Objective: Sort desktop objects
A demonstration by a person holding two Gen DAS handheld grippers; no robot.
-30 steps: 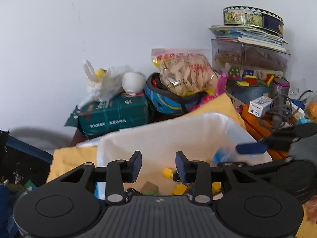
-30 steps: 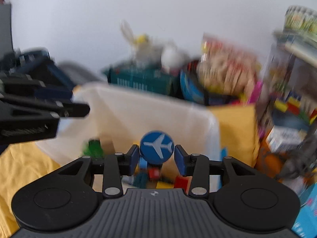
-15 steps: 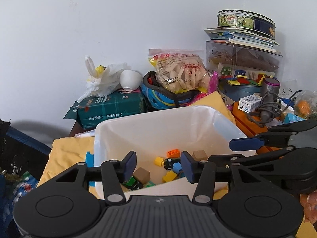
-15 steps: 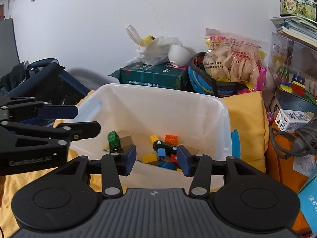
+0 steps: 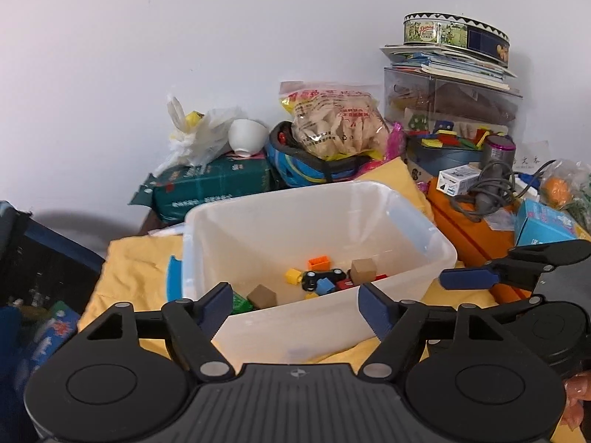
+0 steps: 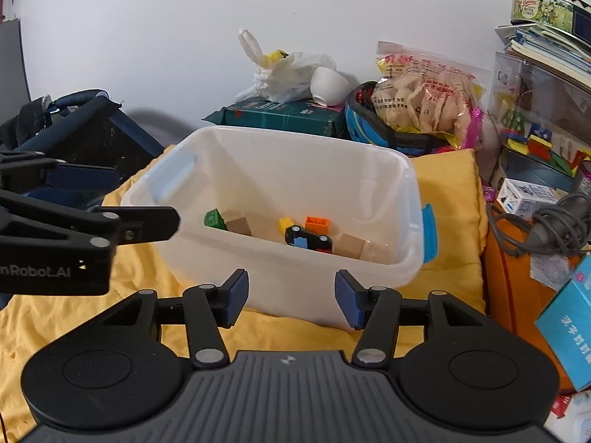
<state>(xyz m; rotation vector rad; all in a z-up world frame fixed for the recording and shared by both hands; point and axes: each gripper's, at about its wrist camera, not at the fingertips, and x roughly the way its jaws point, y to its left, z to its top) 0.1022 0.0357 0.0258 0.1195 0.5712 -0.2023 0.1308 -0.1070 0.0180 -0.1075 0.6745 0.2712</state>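
Observation:
A white plastic bin (image 5: pixel 424 254) (image 6: pixel 373 288) stands on a yellow cloth (image 6: pixel 454 192). Inside lie several toy pieces: an orange brick (image 5: pixel 319 261) (image 6: pixel 317 223), a black toy car (image 5: pixel 320 277) (image 6: pixel 308 239), tan cubes (image 5: pixel 363 268) (image 6: pixel 238 226) and a green block (image 6: pixel 214 218). My left gripper (image 5: pixel 295 308) hovers at the bin's near wall, its jaws opening with nothing between them. My right gripper (image 6: pixel 291 302) hangs in front of the bin, jaws opening too and empty. Each gripper shows at the edge of the other's view.
Clutter lines the wall behind: a green box (image 5: pixel 210 188), a white plastic bag (image 5: pixel 199 136), a white bowl (image 5: pixel 246 136), a snack bag (image 5: pixel 336 125) on a blue helmet, a clear case with a tin (image 5: pixel 454 35) on top. An orange box with a grey cable (image 6: pixel 546 221) stands right.
A round blue plane piece sat between the right jaws a second ago; they are empty now. Both grippers backed away from the bin and their jaws spread wider.

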